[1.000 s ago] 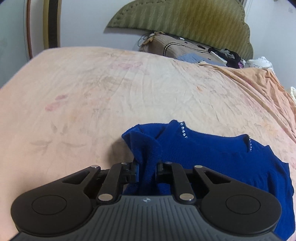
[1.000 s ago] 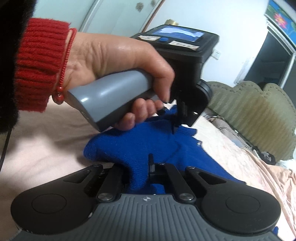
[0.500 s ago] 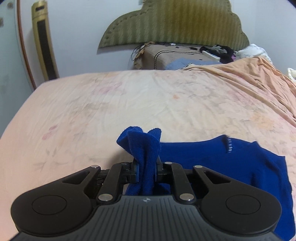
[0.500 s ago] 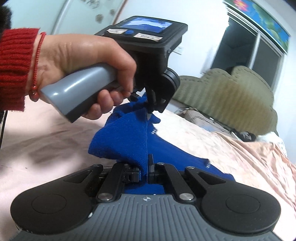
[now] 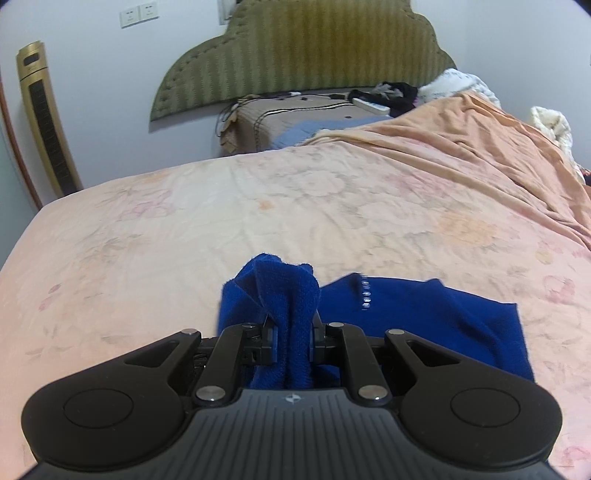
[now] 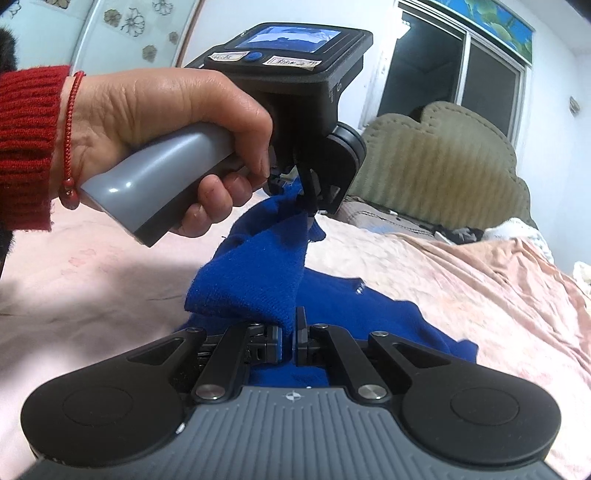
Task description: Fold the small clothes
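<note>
Blue sweater (image 6: pixel 255 273): only right-wrist view shows the hand (image 6: pixel 166 122).

No word, brand name or number can be read anywhere. The left gripper (image 6: pixel 306 192) carries two white stickers (image 6: pixel 293 62) on its top face, at about twelve o'clock in the right wrist view — handwritten marks on them, too small to make out. Each gripper body bears a small four-pointed star emblem (image 5: pixel 291 398) at six o'clock, a sign without letters. The wall sockets (image 5: pixel 138 14) at eleven o'clock show no lettering.
</note>
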